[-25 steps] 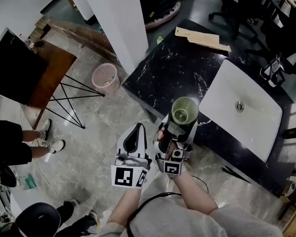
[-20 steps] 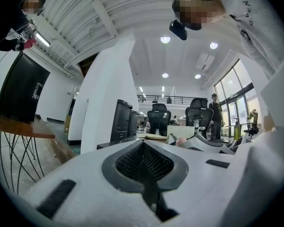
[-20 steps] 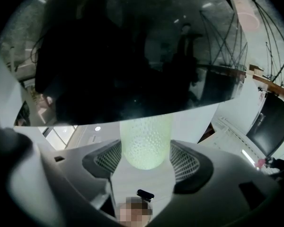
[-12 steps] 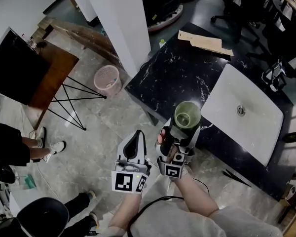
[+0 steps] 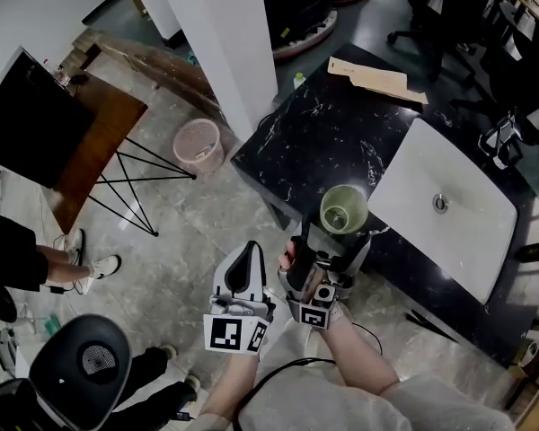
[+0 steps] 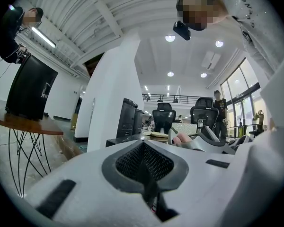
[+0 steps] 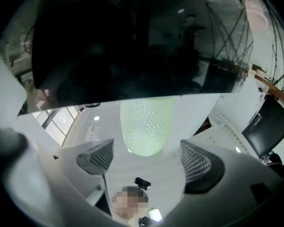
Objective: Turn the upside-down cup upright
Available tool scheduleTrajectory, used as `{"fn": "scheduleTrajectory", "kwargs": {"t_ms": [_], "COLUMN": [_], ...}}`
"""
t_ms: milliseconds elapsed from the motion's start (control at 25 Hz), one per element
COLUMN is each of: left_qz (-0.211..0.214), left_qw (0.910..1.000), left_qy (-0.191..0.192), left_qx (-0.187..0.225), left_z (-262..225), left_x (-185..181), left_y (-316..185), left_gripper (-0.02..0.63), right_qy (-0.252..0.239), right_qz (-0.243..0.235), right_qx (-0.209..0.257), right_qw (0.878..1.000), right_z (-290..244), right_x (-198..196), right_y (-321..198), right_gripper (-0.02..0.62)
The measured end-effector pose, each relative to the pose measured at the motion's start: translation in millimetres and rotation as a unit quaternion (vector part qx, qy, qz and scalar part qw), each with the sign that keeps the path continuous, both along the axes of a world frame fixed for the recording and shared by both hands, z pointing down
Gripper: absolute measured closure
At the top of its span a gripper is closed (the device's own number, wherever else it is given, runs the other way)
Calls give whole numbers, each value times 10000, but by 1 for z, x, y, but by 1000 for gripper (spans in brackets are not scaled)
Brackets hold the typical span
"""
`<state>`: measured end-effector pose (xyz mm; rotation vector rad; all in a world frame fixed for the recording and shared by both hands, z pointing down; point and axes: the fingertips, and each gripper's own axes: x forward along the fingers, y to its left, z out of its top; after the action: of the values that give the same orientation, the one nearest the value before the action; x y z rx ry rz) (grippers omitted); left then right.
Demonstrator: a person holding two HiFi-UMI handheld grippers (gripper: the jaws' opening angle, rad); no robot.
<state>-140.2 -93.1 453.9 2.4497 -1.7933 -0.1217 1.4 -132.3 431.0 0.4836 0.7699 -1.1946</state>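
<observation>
Cup [image 5: 344,208], pale green with a dimpled wall, stands mouth-up on the black marble bench [image 5: 323,142], close to its near edge and just beside the white sink [image 5: 449,214]. Inside of the cup is visible from the head view, so it is upright.

Right gripper [image 5: 335,243] sits just below the cup in the head view, tilted up toward it. In the right gripper view the cup [image 7: 146,124] lies between the two fingers [image 7: 100,157], with a clear gap on each side and no pad touching. The fingers have just been opening and now stand wide. One end of the cup meets the dark bench surface in that view.

Left gripper [image 5: 247,257] is held beside the right one, off the bench and over the floor. Its fingers [image 6: 144,162] are pressed together with nothing between them.

Also noted: flat cardboard piece [image 5: 377,77] at the far end of the bench; pink waste basket [image 5: 198,144] on the floor by the white pillar [image 5: 220,34].
</observation>
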Motion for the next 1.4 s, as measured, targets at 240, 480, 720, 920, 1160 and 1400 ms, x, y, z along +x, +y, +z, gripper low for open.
{"fn": "scheduleTrajectory", "kwargs": {"t_ms": [240,480,720,920,1160,1400], "left_qz": [22,61,198,447,725,990], "left_qw": [10000,10000,9997,9986,9966,9940], "left_qy": [9,27,29,71,132,148], "left_qx": [-35,9,117,257,361,446], "left_z": [0,-12,-24,-33,-37,-43], "left_x": [6,11,20,33,53,72], "left_y": [6,15,21,21,16,9], "left_gripper": [598,598,598,598,598,598], "right_qy": [1200,2134,2600,4215,6667,7571], "right_qz": [-120,-314,-456,-215,83,103], "right_qx": [125,69,-35,37,670,775], "right_qw": [9926,9764,9645,9066,7422,6486], "right_z": [-10,-19,-28,-34,-27,-14], "right_x": [-16,-25,-25,-27,-32,-30], "right_y": [31,56,58,56,56,56], "right_gripper": [187,188,199,496,575,586]}}
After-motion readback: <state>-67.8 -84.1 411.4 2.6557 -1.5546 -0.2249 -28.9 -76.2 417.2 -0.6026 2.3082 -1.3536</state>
